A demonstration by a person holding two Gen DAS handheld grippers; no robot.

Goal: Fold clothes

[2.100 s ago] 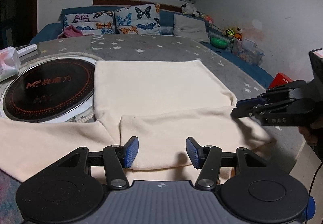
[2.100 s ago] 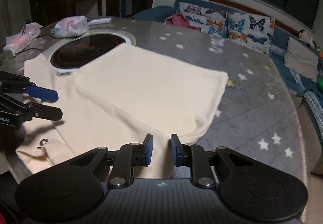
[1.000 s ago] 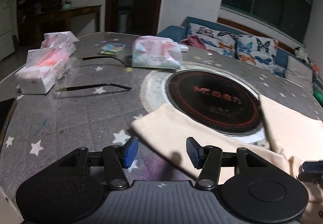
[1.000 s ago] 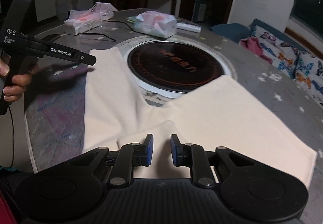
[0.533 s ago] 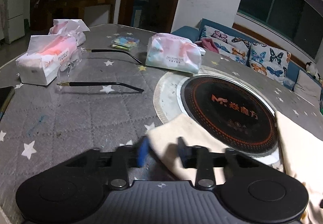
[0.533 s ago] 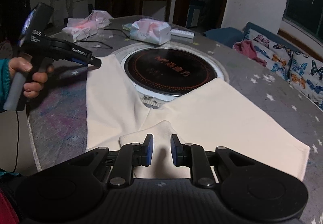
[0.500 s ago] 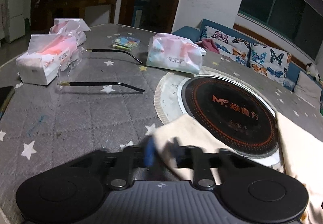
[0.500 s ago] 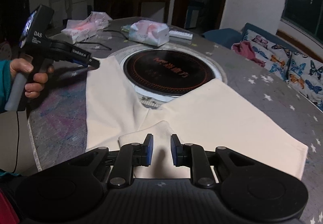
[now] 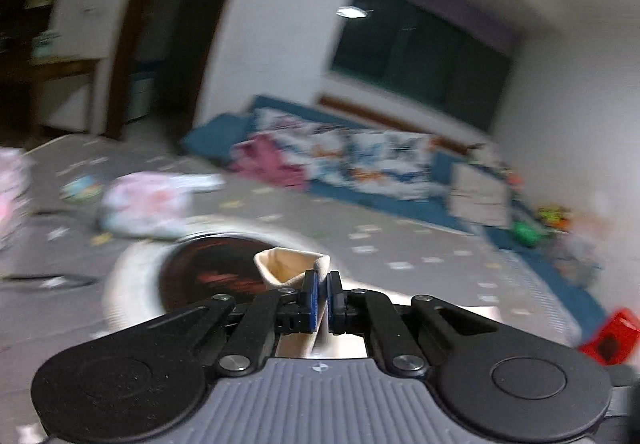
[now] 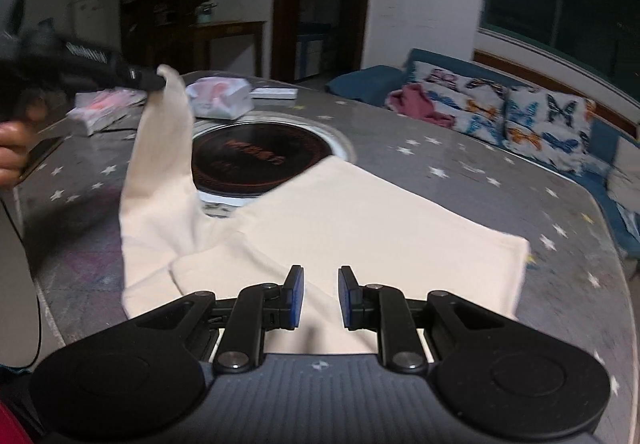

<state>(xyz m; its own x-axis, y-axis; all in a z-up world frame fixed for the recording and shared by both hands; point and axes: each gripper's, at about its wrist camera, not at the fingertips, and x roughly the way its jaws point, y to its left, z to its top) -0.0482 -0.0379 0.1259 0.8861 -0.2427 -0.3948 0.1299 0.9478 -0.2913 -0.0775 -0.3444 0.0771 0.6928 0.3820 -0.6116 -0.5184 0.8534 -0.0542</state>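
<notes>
A cream garment (image 10: 360,219) lies partly folded on the grey star-patterned table (image 10: 460,155). My left gripper (image 9: 319,298) is shut on the end of its sleeve (image 9: 290,268). In the right wrist view the left gripper (image 10: 154,79) holds that sleeve (image 10: 164,131) lifted above the table at the left. My right gripper (image 10: 319,296) is open and empty, hovering over the garment's near edge.
A black round cooktop (image 10: 256,155) is set in the table beside the garment. Tissue packs (image 10: 220,95) and a remote (image 10: 274,93) lie at the far side. A blue sofa with butterfly cushions (image 10: 512,111) stands behind. A red box (image 9: 610,336) is at right.
My left gripper closed on the sleeve end and lifted it off the table, swinging right. My right gripper has opened a little wider and stays over the garment's near edge.
</notes>
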